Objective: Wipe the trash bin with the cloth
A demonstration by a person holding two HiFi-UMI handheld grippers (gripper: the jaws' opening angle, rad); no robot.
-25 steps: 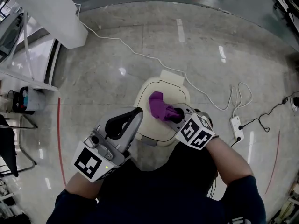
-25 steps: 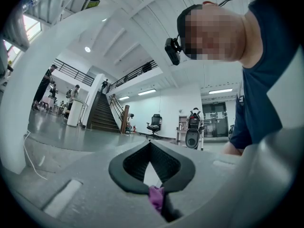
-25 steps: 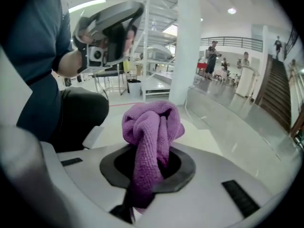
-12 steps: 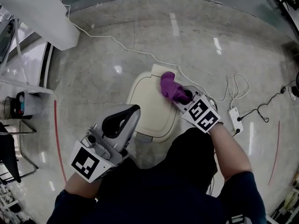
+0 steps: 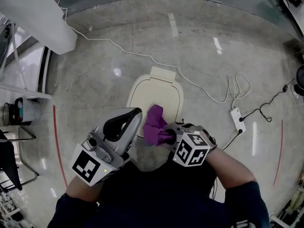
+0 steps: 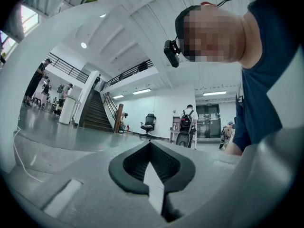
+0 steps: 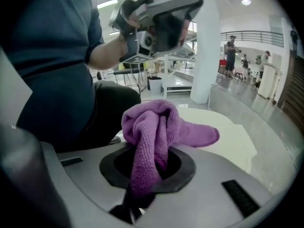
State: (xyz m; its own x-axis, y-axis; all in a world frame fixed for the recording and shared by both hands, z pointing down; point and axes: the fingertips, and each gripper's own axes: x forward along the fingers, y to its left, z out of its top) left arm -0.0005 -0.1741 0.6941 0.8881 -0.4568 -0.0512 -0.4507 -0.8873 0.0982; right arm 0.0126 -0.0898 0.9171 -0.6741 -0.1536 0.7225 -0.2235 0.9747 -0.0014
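Observation:
The cream trash bin point(image 5: 155, 95) stands on the floor in front of me, lid down. My right gripper point(image 5: 166, 133) is shut on a bunched purple cloth point(image 5: 154, 125), which rests against the lid's near edge. In the right gripper view the cloth point(image 7: 156, 127) bulges out of the jaws over the pale lid point(image 7: 230, 137). My left gripper point(image 5: 125, 122) hangs shut and empty just left of the bin's near corner, not touching it. The left gripper point(image 6: 150, 146) points up into the hall; no bin shows there.
A white power strip point(image 5: 236, 119) with looped cables lies on the floor right of the bin, and a white cable runs behind the bin. A white pillar point(image 5: 33, 13) and a rack point(image 5: 19, 103) stand at the left. A red floor line point(image 5: 54, 141) runs near the left gripper.
The right gripper carried the cloth from the lid's middle to its far right corner, then back to the near edge. The left gripper barely moved.

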